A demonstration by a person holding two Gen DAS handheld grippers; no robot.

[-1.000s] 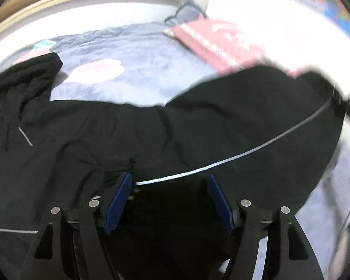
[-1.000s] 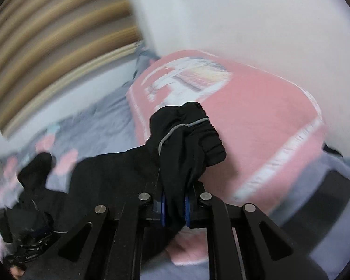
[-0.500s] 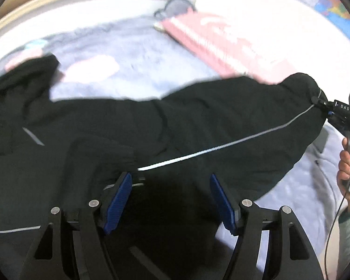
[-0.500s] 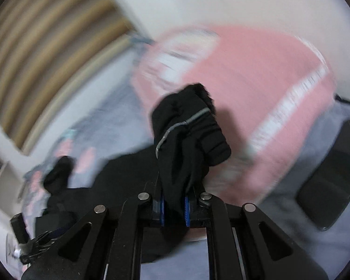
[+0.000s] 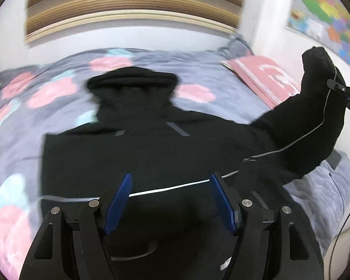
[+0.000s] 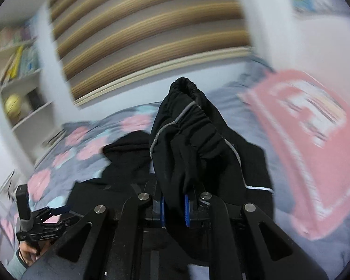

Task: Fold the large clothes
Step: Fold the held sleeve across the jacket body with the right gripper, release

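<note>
Bedroom: floral grey duvet under a slatted headboard; pink pillow at right
Garment: one black hooded jacket spread mid-frame on the bed, hood uppermost
Right gripper: clamped on the bunched sleeve cuff, lifted
Left gripper: wide, empty, above the hem
Technique: carry the cuff across the chest; keep the sleeve taut; lay it flat before releasing
Count: one jacket, two grippers, one pillow
</note>
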